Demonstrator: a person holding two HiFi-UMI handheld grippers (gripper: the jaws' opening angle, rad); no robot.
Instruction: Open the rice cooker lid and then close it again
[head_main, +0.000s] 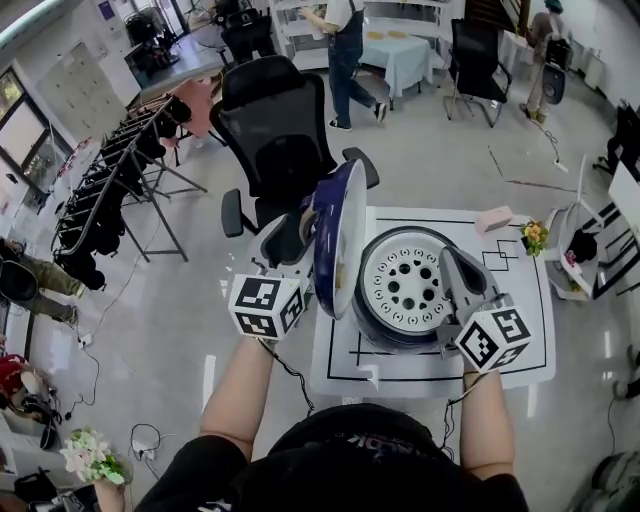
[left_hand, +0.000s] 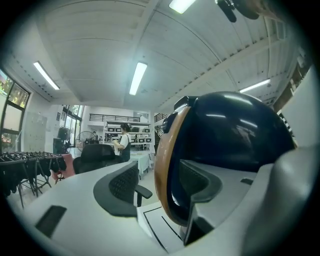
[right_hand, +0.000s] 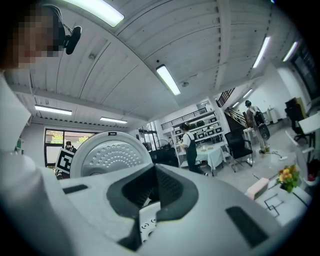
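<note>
The rice cooker (head_main: 405, 290) stands on a white mat (head_main: 520, 350) with its lid raised. The dark blue lid (head_main: 335, 235), bronze at the rim, stands on edge at the cooker's left. A silver perforated plate (head_main: 405, 283) faces up toward me and fills the upper left of the right gripper view (right_hand: 111, 154). My left gripper (head_main: 300, 225) is open beside the lid. In the left gripper view the bronze rim (left_hand: 164, 175) lies between the spread fingers (left_hand: 200, 185), and no pad visibly presses on it. My right gripper (head_main: 450, 262) is shut and empty at the cooker's right edge, its pads (right_hand: 170, 192) together.
A black office chair (head_main: 270, 120) stands just beyond the table. A pink box (head_main: 492, 218) and a small bunch of flowers (head_main: 535, 235) lie at the mat's far right. A rack of dark gear (head_main: 110, 170) lines the left, and people stand at a table far back (head_main: 345, 50).
</note>
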